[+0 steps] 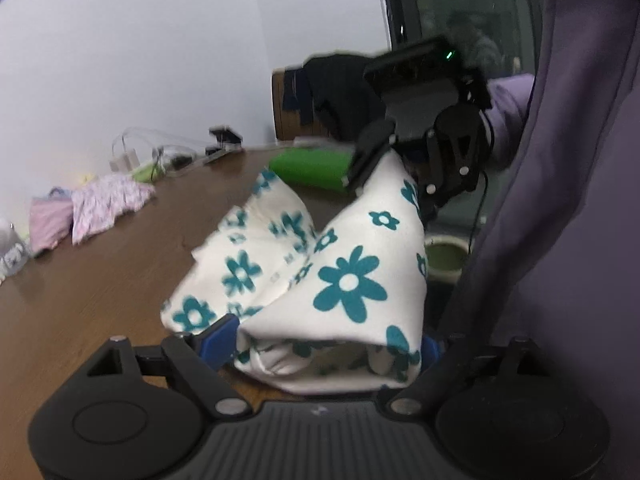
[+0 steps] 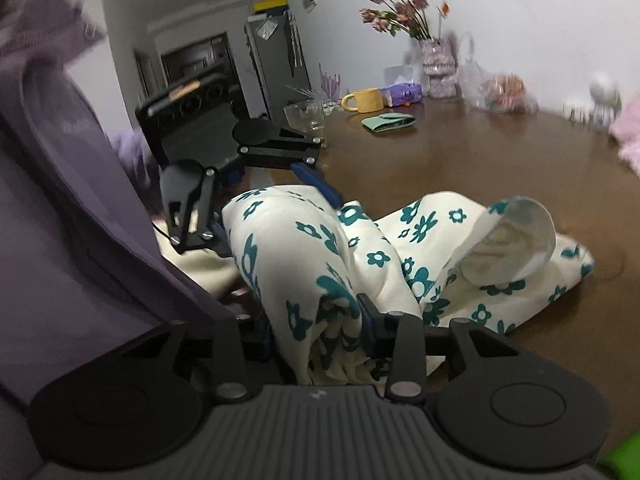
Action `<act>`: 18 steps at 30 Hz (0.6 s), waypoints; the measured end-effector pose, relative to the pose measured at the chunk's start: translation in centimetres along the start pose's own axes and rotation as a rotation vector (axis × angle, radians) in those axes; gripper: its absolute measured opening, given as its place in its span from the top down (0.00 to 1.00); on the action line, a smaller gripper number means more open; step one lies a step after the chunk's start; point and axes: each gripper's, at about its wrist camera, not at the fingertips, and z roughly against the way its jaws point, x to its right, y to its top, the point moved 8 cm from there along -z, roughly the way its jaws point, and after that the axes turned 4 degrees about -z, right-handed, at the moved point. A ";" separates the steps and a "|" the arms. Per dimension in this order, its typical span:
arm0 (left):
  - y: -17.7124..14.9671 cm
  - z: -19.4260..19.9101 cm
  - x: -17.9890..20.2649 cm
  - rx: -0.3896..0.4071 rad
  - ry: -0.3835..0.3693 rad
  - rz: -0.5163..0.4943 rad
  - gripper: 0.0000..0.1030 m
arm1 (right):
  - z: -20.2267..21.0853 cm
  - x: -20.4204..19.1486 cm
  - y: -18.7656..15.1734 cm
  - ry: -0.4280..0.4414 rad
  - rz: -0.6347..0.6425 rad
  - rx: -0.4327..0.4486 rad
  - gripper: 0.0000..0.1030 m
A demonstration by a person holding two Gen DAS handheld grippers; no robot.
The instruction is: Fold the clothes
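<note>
a cream garment with teal flowers point(image 1: 340, 276) is bunched at the frame's centre on the brown table point(image 1: 100, 280), one edge lifted; the left gripper point(image 1: 320, 344) and right gripper point(image 2: 316, 332) each pinch its cloth. upper centre, a glass bowl point(image 2: 306, 114) and yellow mug point(image 2: 366, 100), contents unclear

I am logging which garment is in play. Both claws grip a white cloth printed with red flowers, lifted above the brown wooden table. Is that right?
One detail is wrong: the flowers are teal, not red. The left wrist view shows the white cloth printed with teal flowers held by the left claw and the right claw above the brown wooden table; the right wrist view agrees.
</note>
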 end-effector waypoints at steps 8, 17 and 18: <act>0.2 -0.9 -1.3 0.076 -0.146 0.100 0.15 | 2.0 2.5 -0.5 0.166 -0.260 0.035 0.64; 0.7 -4.0 -2.8 0.057 -0.255 0.210 0.52 | 1.9 4.9 1.7 0.213 -0.393 0.104 0.63; 0.6 -4.1 -3.4 0.067 -0.268 0.269 0.57 | 2.1 5.1 2.1 0.183 -0.385 0.119 0.60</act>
